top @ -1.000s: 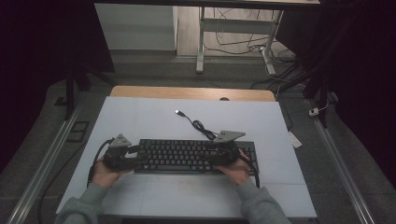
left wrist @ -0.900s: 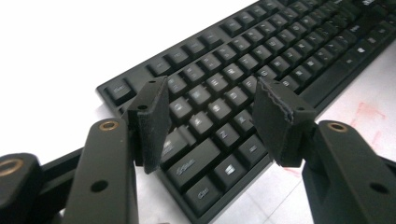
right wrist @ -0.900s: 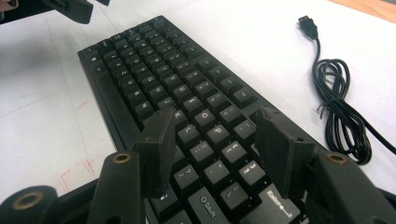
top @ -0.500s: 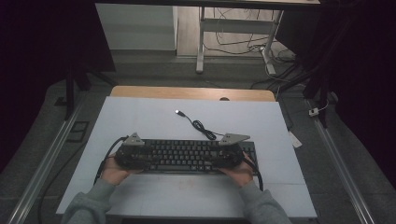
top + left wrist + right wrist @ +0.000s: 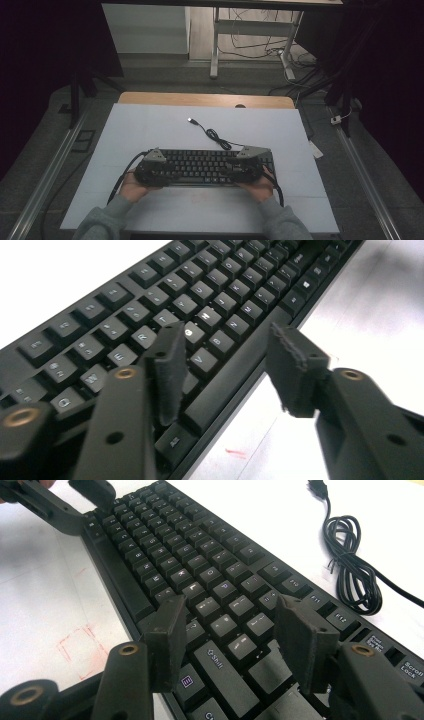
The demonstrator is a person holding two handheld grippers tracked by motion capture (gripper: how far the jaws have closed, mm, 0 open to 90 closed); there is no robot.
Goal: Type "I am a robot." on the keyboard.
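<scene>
A black keyboard (image 5: 205, 167) lies flat on the white table top (image 5: 150, 130), near the front. Its cable (image 5: 215, 135) coils behind it and ends in a loose USB plug (image 5: 191, 120). My left gripper (image 5: 152, 170) hovers over the keyboard's left end. Its jaws have just been closing; in the left gripper view the left gripper (image 5: 226, 342) straddles the front edge of the keyboard (image 5: 200, 305), pads clear of it. Over the right end my right gripper (image 5: 245, 167) stands open. In the right gripper view the right gripper (image 5: 230, 610) hangs above the Shift keys of the keyboard (image 5: 200, 555).
A wooden strip (image 5: 200, 100) borders the table's far edge. Metal rails run along both sides on the floor, with table legs and loose wires behind. Faint red marks (image 5: 80, 645) sit on the table in front of the keyboard. The cable coil (image 5: 350, 565) lies right of the function keys.
My left gripper has moved right, from beside the keyboard's left end to over it. The right gripper and the keyboard have barely shifted.
</scene>
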